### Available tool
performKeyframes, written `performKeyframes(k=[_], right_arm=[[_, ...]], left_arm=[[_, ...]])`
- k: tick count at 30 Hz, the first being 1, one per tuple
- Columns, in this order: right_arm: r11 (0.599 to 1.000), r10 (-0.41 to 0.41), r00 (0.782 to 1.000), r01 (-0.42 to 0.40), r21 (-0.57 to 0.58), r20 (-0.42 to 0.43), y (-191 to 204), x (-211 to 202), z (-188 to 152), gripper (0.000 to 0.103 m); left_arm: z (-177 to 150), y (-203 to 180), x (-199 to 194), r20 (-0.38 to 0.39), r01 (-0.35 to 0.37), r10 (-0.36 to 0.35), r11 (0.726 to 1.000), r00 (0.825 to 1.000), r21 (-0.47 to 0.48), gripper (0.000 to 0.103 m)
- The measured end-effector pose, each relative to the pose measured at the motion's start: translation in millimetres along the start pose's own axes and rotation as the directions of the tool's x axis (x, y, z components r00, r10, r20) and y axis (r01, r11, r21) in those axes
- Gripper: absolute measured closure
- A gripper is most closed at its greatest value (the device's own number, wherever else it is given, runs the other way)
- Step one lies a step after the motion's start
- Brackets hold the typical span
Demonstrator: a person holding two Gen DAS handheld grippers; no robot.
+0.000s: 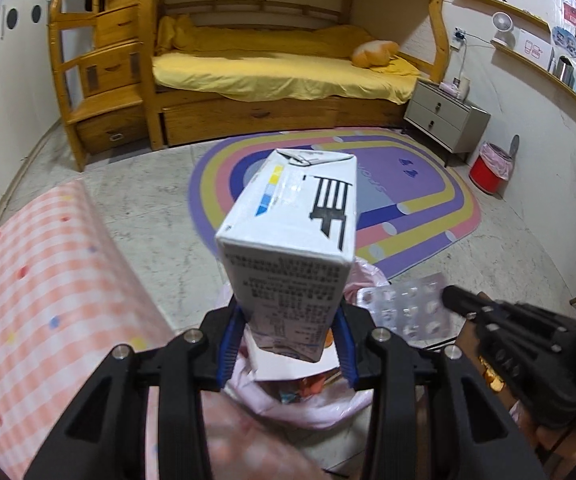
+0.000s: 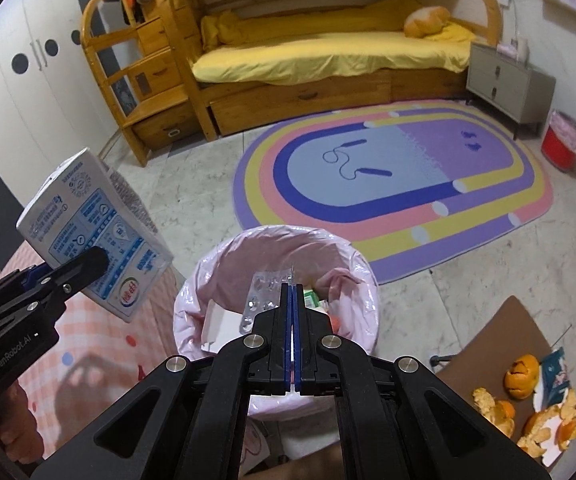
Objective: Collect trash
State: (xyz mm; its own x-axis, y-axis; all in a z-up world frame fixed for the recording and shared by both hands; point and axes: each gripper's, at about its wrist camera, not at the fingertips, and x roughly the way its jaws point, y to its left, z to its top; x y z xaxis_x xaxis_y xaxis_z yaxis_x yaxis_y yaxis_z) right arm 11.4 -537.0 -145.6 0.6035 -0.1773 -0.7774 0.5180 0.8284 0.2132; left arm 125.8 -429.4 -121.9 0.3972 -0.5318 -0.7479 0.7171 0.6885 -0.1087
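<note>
While your left gripper [image 1: 288, 344] points down over the pink-lined round waste bin [image 2: 361, 264], its blue-padded jaws stand on either side of a white rectangular milk carton with blue and black print [image 1: 295, 236]. From the left wrist view you cannot tell for certain whether the pads still press the carton's sides; a sliver of space shows beside each pad. From the right wrist view the same carton [image 2: 92, 236] hangs tilted at the left, above the pink-and-white checked cloth [image 2: 100, 340], with the black finger across its face.

Your right gripper [image 2: 292, 300] is closed on a silver foil blister pack of pills [image 2: 264, 292], pinched edge-on between the two blue pads, directly over the bin's mouth. In the left wrist view that blister pack [image 1: 403, 308] shows beside the carton, with the right gripper's black finger reaching in from the right.

Paper scraps and small packets already lie inside the bin's pink plastic liner. On the brown cardboard sheet [image 2: 499, 344] to your right sit orange peels [image 2: 521, 372] and a small teal wrapper [image 2: 555, 376]. Beyond the bin lies the oval rainbow-striped rug [image 2: 391, 184].
</note>
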Motion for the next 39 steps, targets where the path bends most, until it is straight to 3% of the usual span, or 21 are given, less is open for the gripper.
performKeyframes(k=[1, 2, 3, 5, 10, 13, 18, 19, 21, 23, 26, 30, 35, 39], right_arm=[[1.000, 0.011, 1.000, -0.011, 0.002, -0.017, 0, 10, 2, 0.098], [1.000, 0.024, 0.999, -0.023, 0.006, -0.029, -1, 17, 4, 0.094], [0.999, 0.043, 0.998, -0.043, 0.019, -0.039, -3, 22, 4, 0.085], [0.997, 0.054, 0.998, -0.052, 0.049, -0.040, -5, 23, 2, 0.077], [0.990, 0.094, 0.995, -0.089, 0.113, -0.044, -12, 1, -9, 0.076], [0.990, 0.111, 0.993, -0.107, 0.088, -0.038, -4, -22, -16, 0.074], [0.988, 0.147, 0.989, -0.146, 0.039, -0.002, 20, -71, -25, 0.059], [0.988, 0.151, 0.989, -0.151, 0.028, 0.004, 23, -79, -26, 0.051], [0.987, 0.160, 0.987, -0.160, -0.001, 0.017, 35, -99, -28, 0.024], [0.987, 0.160, 0.987, -0.158, -0.042, 0.036, 50, -121, -33, 0.012], [0.980, 0.161, 0.987, -0.156, -0.121, 0.029, 75, -145, -40, 0.010], [0.962, 0.177, 0.983, -0.164, -0.220, 0.042, 106, -177, -51, 0.008], [0.931, 0.251, 0.965, -0.222, -0.290, 0.068, 138, -226, -66, 0.008], [0.900, 0.277, 0.958, -0.232, -0.368, 0.072, 161, -255, -79, 0.008]], left_arm=[[3, -1, 6, -0.001, 0.001, -0.001, 1.000, 1.000, 0.003, 0.052], [5, -1, 9, 0.000, 0.001, -0.001, 1.000, 1.000, 0.002, 0.037], [6, -1, 11, 0.003, 0.002, -0.002, 1.000, 1.000, -0.001, 0.034], [7, 3, 14, -0.004, -0.008, 0.008, 1.000, 1.000, -0.014, 0.034], [0, 16, -2, 0.001, -0.058, 0.058, 0.998, 0.998, -0.031, 0.034], [-9, 23, -25, 0.013, -0.089, 0.089, 0.995, 0.996, -0.052, 0.034], [-18, 32, -73, 0.029, -0.145, 0.147, 0.988, 0.989, -0.057, 0.034], [-22, 32, -84, 0.033, -0.160, 0.162, 0.986, 0.986, -0.053, 0.034], [-27, 36, -108, 0.034, -0.176, 0.178, 0.982, 0.983, -0.065, 0.028], [-35, 42, -133, 0.027, -0.196, 0.200, 0.976, 0.979, -0.093, 0.020], [-50, 54, -169, 0.002, -0.221, 0.223, 0.966, 0.975, -0.131, 0.006], [-73, 67, -217, -0.017, -0.261, 0.262, 0.947, 0.965, -0.188, 0.007], [-104, 75, -284, -0.008, -0.374, 0.380, 0.904, 0.925, -0.207, 0.007], [-131, 86, -331, 0.002, -0.414, 0.431, 0.869, 0.902, -0.270, 0.007]])
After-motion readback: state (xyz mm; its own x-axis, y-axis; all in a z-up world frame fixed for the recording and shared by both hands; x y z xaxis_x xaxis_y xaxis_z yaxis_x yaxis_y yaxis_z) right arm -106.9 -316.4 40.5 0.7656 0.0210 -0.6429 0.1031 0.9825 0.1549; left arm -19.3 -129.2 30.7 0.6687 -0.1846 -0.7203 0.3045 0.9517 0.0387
